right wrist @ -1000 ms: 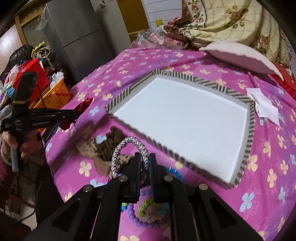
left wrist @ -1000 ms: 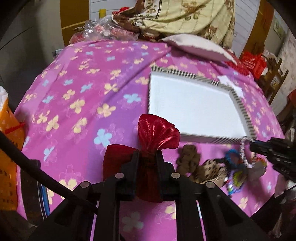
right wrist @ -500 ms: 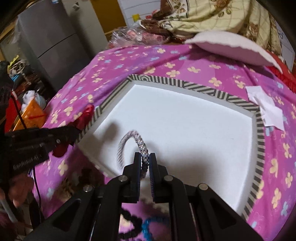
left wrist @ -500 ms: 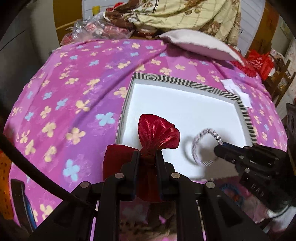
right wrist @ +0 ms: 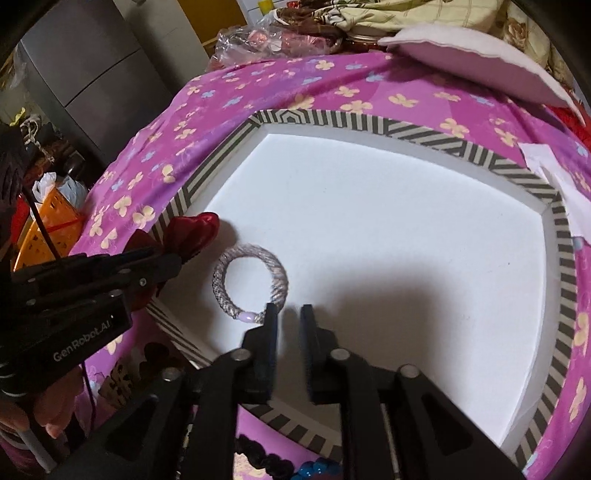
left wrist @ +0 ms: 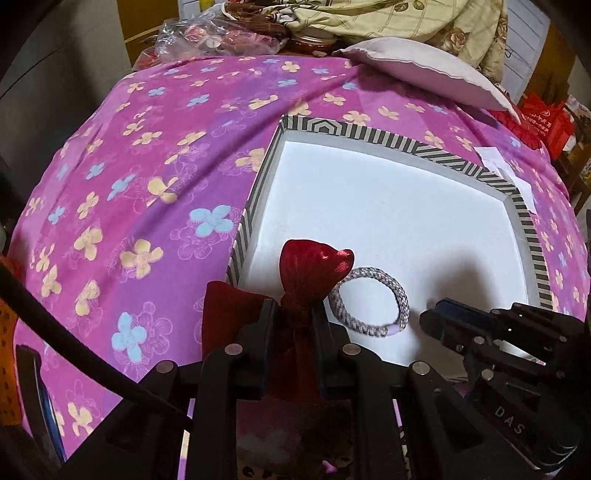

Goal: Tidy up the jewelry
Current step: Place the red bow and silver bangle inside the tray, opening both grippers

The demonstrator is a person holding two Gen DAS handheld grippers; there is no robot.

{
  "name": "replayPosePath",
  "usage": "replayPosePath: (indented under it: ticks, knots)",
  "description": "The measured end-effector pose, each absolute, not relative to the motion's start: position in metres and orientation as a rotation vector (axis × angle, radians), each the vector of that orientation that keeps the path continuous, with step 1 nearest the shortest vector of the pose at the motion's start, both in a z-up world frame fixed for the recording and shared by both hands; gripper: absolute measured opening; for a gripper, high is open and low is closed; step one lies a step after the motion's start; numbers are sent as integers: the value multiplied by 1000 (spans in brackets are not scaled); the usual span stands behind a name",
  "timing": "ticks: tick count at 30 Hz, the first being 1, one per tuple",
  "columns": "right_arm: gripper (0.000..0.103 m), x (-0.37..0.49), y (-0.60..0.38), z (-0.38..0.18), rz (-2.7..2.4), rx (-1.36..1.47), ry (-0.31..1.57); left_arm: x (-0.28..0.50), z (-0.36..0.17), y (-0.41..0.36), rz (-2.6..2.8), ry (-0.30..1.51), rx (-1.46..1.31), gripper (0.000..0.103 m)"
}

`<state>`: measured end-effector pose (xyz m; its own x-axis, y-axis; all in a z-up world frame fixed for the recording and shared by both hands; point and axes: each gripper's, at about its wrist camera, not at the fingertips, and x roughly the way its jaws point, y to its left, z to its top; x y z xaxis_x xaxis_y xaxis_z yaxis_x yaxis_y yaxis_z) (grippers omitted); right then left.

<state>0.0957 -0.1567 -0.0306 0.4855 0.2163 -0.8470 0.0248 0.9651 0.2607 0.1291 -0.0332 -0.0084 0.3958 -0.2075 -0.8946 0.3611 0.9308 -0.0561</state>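
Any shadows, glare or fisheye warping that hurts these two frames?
Left wrist view: the red satin pouch shows a small glare patch; the striped tray rim bows from lens distortion. Right wrist view: a broad soft shadow darkens the tray floor ahead of the right claw, yet the braided bracelet stays readable.

Under my work lies a pink flowered cloth (left wrist: pixel 155 155). At its far edge I see a pale cushion (left wrist: pixel 424 70), a cream patterned blanket (left wrist: pixel 388 18) and a crinkled plastic bag (right wrist: pixel 266 40). An orange basket (right wrist: pixel 48 221) stands off to the left beside a grey cabinet (right wrist: pixel 85 66).
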Motion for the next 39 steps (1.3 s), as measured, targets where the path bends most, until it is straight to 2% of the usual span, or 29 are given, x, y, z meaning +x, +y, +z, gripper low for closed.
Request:
replayPosePath:
  ticks: [3, 5, 7, 13, 27, 39]
  knots:
    - [21, 89, -156, -25, 121, 242, 1044, 126, -7, -34, -362, 1095, 164, 45]
    - [27, 83, -156, -20, 125, 241, 1029, 124, -7, -34, -360, 1092, 167, 48]
    - [39, 79, -156, -16, 115, 231, 1016, 121, -4, -34, -356, 1081, 166, 51]
    - [48, 58, -163, -2, 88, 252, 980, 109, 9, -28, -338, 1042, 157, 56]
    - [52, -7, -161, 37, 77, 227, 874, 58, 45, -1, -286, 949, 122, 56]
    - [53, -62, -157, 56, 95, 201, 806, 7, 54, 12, -259, 923, 89, 56]
